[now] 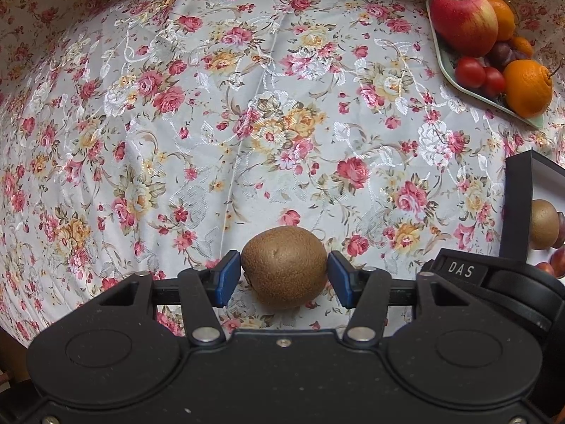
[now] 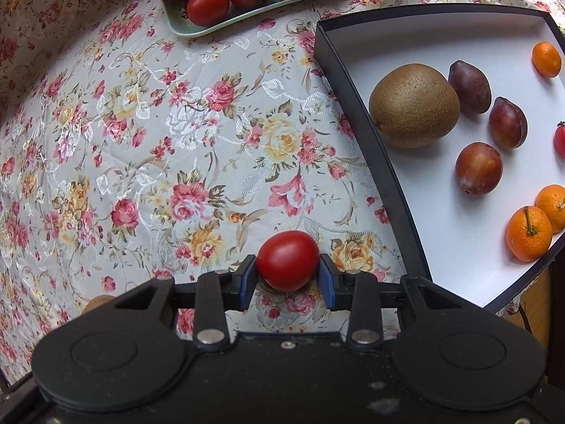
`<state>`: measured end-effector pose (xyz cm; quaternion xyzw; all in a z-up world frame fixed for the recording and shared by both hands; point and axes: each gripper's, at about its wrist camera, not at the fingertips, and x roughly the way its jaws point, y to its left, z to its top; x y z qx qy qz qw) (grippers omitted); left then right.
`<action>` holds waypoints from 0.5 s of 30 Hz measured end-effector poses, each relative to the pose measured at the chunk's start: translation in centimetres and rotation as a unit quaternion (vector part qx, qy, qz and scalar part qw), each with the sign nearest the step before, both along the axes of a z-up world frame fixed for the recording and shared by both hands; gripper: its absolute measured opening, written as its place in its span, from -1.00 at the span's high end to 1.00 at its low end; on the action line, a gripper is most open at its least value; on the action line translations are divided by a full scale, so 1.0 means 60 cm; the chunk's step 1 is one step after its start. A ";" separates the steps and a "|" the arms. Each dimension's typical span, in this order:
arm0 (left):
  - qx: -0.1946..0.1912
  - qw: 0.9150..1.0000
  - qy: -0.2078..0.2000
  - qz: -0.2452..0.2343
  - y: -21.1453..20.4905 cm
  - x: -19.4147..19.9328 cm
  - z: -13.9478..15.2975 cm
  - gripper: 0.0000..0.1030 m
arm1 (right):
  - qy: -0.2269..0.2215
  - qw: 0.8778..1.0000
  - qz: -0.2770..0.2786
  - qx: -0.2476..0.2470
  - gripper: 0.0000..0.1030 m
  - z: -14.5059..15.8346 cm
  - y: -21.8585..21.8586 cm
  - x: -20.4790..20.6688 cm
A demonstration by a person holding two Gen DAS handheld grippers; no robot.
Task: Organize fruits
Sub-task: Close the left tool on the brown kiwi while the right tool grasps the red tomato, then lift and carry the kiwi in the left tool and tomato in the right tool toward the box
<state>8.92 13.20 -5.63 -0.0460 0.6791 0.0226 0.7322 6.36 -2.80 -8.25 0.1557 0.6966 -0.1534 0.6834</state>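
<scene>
My left gripper [image 1: 284,275] is shut on a brown kiwi [image 1: 284,265], held between its blue pads above the floral tablecloth. My right gripper [image 2: 286,277] is shut on a red cherry tomato [image 2: 286,259], also above the cloth. A black box with a white floor [image 2: 441,212] lies to the right in the right wrist view. It holds a second kiwi [image 2: 414,105], three plums [image 2: 478,168], small mandarins [image 2: 528,233] and a tomato at the edge. The box corner [image 1: 517,205] shows at the right of the left wrist view.
A pale green plate [image 1: 446,67] at the far right carries an apple [image 1: 464,21], oranges [image 1: 528,86], cherry tomatoes [image 1: 469,71] and plums. It also shows at the top of the right wrist view [image 2: 219,26]. The other gripper's body [image 1: 494,282] sits close on the right.
</scene>
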 end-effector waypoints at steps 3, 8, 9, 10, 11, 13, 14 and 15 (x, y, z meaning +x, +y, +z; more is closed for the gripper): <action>0.000 1.000 0.000 0.000 -0.001 0.000 0.000 -0.16 | -0.014 1.000 0.018 -0.007 0.28 0.006 0.007 0.000; 0.002 1.000 -0.001 0.004 0.001 0.000 0.002 -0.16 | -0.044 0.998 0.045 -0.022 0.29 0.025 0.022 0.003; 0.004 1.000 -0.003 0.005 0.001 0.000 0.004 -0.15 | -0.049 0.998 0.046 -0.020 0.29 0.030 0.023 0.004; 0.007 1.000 -0.005 0.005 0.002 -0.001 0.005 -0.15 | -0.053 0.997 0.047 -0.018 0.29 0.033 0.023 0.005; 0.009 1.000 -0.007 0.006 0.003 -0.001 0.006 -0.15 | -0.059 0.997 0.047 -0.016 0.29 0.039 0.025 0.006; 0.011 1.000 -0.011 0.007 0.005 -0.001 0.007 -0.15 | -0.068 0.996 0.049 -0.014 0.29 0.049 0.027 0.007; 0.011 1.000 -0.013 0.009 0.007 -0.001 0.009 -0.15 | -0.073 0.996 0.050 -0.014 0.29 0.053 0.027 0.007; 0.012 1.000 -0.015 0.010 0.008 -0.002 0.010 -0.14 | -0.079 0.995 0.052 -0.013 0.29 0.058 0.028 0.008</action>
